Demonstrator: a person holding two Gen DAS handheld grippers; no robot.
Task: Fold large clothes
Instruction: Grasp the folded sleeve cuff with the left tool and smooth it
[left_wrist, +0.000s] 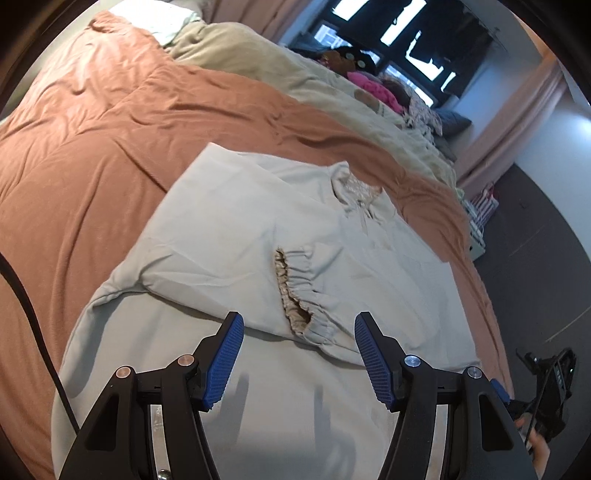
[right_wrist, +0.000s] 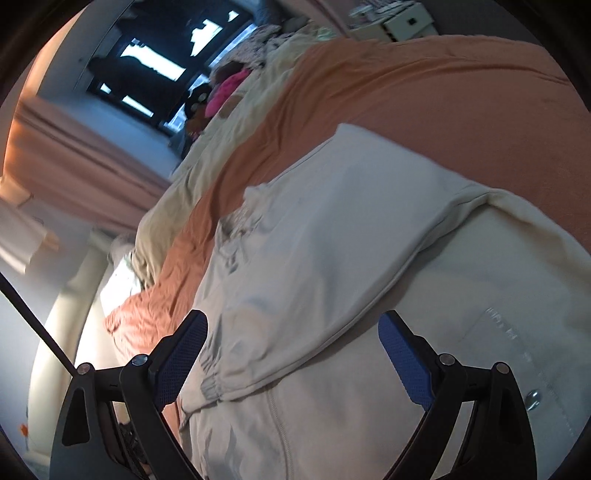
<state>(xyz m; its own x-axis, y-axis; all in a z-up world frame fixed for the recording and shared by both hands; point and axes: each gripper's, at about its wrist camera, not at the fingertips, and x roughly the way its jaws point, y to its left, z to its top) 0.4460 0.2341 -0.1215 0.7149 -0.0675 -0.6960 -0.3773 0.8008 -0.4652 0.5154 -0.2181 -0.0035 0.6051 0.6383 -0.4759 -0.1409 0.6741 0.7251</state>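
A pale grey sweatshirt (left_wrist: 229, 236) lies spread on the orange bedspread (left_wrist: 92, 147). One sleeve is folded across its body, and the gathered cuff (left_wrist: 295, 291) lies just ahead of my left gripper (left_wrist: 298, 330). That gripper hovers over the garment, open, with nothing pinched between its blue pads. In the right wrist view the same sweatshirt (right_wrist: 369, 206) fills the middle, with the folded sleeve (right_wrist: 288, 332) running down to its cuff (right_wrist: 210, 387). My right gripper (right_wrist: 291, 321) is open above that sleeve and grips nothing.
A beige blanket (left_wrist: 266, 62) and pink and patterned items (left_wrist: 373, 88) lie along the bed's far side below a dark window (left_wrist: 406, 33). Pink curtains (left_wrist: 517, 122) hang at the right. Dark floor (left_wrist: 535, 258) borders the bed. A black cable (left_wrist: 33, 325) crosses the left.
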